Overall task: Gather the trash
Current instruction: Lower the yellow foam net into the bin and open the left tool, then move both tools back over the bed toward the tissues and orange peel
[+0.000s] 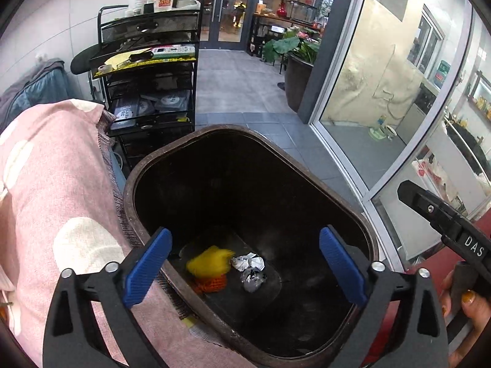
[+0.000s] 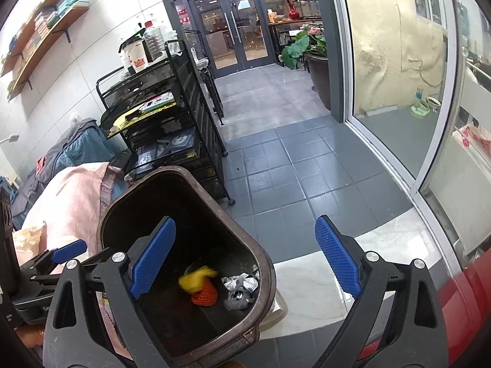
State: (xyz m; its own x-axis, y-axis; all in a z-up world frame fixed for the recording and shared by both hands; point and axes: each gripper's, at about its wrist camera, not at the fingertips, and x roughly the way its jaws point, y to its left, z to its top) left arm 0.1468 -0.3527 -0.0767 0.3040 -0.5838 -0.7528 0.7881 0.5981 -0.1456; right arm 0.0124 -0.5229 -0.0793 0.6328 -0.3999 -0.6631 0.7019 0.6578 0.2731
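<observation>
A dark brown trash bin (image 1: 353,205) stands open below me, also in the right wrist view (image 2: 264,254). On its bottom lie a blurred yellow piece (image 1: 208,261), an orange foam net (image 1: 214,283) and crumpled white and silvery wrappers (image 1: 250,268); the same trash shows in the right wrist view (image 2: 196,279). My left gripper (image 1: 245,266) is open and empty above the bin's mouth. My right gripper (image 2: 245,260) is open and empty over the bin's right rim. The left gripper's blue pad also shows in the right wrist view (image 2: 69,251).
A pink cushion (image 1: 46,190) presses against the bin's left side. A black wire rack (image 1: 150,70) with cups and packets stands behind. Grey floor tiles (image 2: 291,165) run to glass doors (image 2: 233,27). A glass partition (image 1: 368,92) and a potted plant (image 2: 310,58) are right.
</observation>
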